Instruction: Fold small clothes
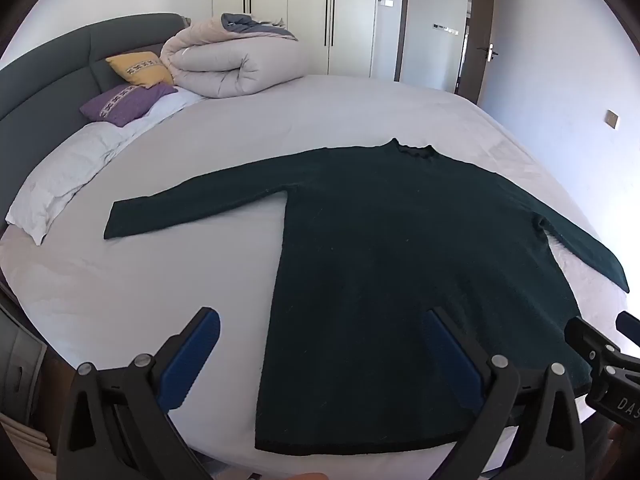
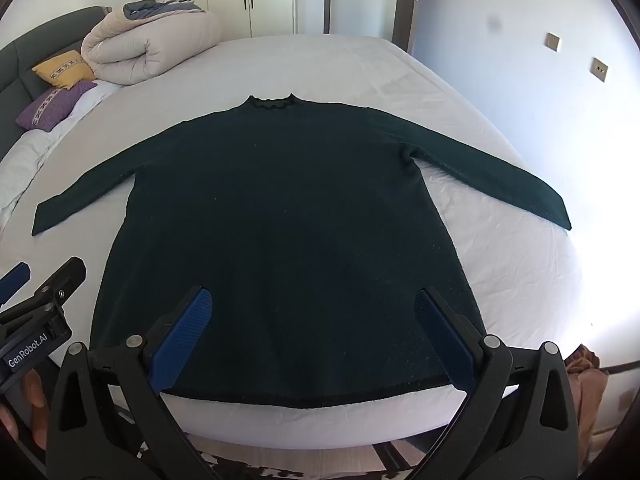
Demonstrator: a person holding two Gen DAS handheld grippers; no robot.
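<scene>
Your dark green sweater (image 2: pixel 280 208) is lying flat on the white bed (image 2: pixel 340 64), sleeves spread out both ways, collar pointing away from you and hem at the near edge. Your left gripper (image 1: pixel 324 356) and right gripper (image 2: pixel 312 332) both hang above the hem end, jaws wide apart with nothing pinched. Rolled-up duvet (image 1: pixel 236 60) and two pillows sit up by the headboard.

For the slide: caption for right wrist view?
Open right gripper above dark green knit sweater spread flat on white bed.

Bedroom: white bed (image 2: pixel 500 248), dark headboard (image 1: pixel 36 92) (padded), white wardrobe (image 1: pixel 308 8), door (image 1: pixel 478 32) ajar, bright daylight.
</scene>
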